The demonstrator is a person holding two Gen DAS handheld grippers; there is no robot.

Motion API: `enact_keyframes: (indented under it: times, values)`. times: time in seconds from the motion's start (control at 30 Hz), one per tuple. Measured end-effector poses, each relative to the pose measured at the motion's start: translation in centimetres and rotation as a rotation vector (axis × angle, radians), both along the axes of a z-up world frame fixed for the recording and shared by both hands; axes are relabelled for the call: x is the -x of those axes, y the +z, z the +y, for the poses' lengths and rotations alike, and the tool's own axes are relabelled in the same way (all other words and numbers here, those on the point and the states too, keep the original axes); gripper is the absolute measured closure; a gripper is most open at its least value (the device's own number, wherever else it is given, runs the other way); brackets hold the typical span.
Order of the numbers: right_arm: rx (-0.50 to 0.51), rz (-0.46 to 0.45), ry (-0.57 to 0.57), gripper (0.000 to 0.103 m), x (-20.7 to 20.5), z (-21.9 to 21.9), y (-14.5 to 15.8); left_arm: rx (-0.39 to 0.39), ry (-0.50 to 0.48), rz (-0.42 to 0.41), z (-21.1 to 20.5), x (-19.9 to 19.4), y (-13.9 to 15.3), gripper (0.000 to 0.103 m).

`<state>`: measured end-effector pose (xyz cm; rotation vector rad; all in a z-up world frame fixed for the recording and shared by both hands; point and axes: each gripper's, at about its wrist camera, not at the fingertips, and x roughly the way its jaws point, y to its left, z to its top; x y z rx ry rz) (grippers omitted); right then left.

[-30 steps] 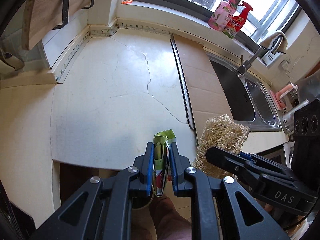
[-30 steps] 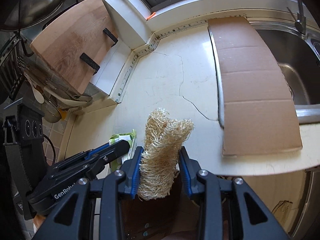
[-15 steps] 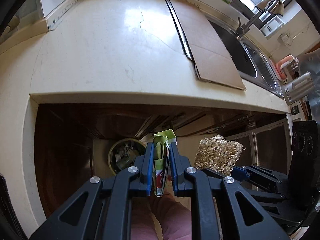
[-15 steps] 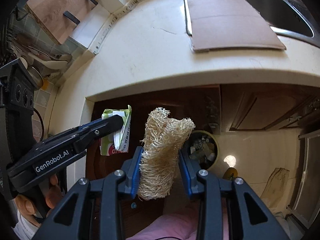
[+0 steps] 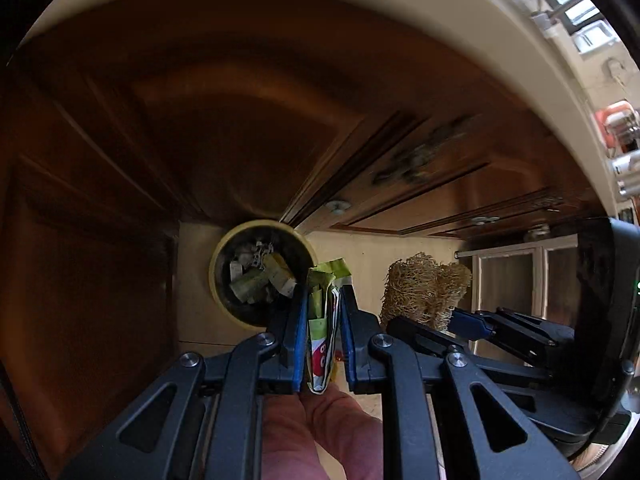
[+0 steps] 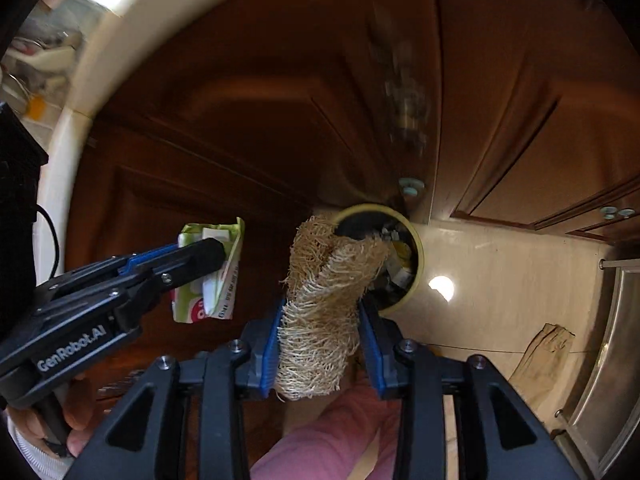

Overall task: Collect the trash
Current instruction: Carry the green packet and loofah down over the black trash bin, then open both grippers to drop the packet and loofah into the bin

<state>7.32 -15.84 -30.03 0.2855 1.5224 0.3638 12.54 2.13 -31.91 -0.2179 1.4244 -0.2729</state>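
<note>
The left hand-held gripper (image 6: pixel 208 258) is showing white lettering, "GenRobot.AI", along its black body at about eight o'clock in the right wrist view. The green and white wrapper (image 6: pixel 208 280) it is clamping is carrying small print and red marks too blurred to read.

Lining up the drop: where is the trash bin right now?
The trash bin stands on the floor against the wooden cabinet doors, just beyond the left gripper in its view; in the right wrist view it sits behind the loofah.
</note>
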Motion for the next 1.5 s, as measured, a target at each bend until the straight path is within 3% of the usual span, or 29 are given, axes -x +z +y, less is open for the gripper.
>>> enact_keyframes:
  times: [0.4, 0.63, 0.7, 0.77, 0.8, 0.87, 0.9, 1.2, 1.5]
  values:
    - [0.028, 0.033, 0.041, 0.063, -0.3, 2.3, -16.7, -0.023, 0.041, 0.017, 1.4, 0.9, -16.1, 0.089]
    - [0.043, 0.038, 0.035, 0.062, -0.7, 3.4, -23.1, -0.025, 0.06, 0.042, 2.7, 0.7, -22.9, 0.087]
    - [0.05, 0.036, 0.032, 0.059, -0.8, 3.5, -24.2, -0.028, 0.058, 0.039, 2.7, 0.6, -24.0, 0.083]
    - [0.072, 0.042, 0.035, 0.049, -1.0, 3.6, -25.3, -0.027, 0.059, 0.037, 2.6, 0.5, -25.0, 0.067]
    - [0.082, 0.044, 0.035, 0.048, -1.0, 3.7, -25.7, -0.028, 0.062, 0.038, 2.7, 0.4, -25.3, 0.062]
    - [0.085, 0.046, 0.037, 0.045, -1.1, 3.7, -26.4, -0.029, 0.071, 0.036, 2.9, 0.4, -25.8, 0.04]
    - [0.089, 0.047, 0.04, 0.044, -1.1, 3.6, -26.7, -0.031, 0.076, 0.032, 3.0, 0.3, -26.1, 0.038]
    - [0.097, 0.037, 0.027, 0.043, 0.2, 3.0, -26.8, -0.048, 0.073, 0.039, 3.0, 0.7, -25.8, 0.035]
    - [0.095, 0.021, 0.009, 0.043, 1.2, 2.9, -22.8, -0.071, 0.048, 0.043, 2.7, 1.8, -22.0, 0.032]
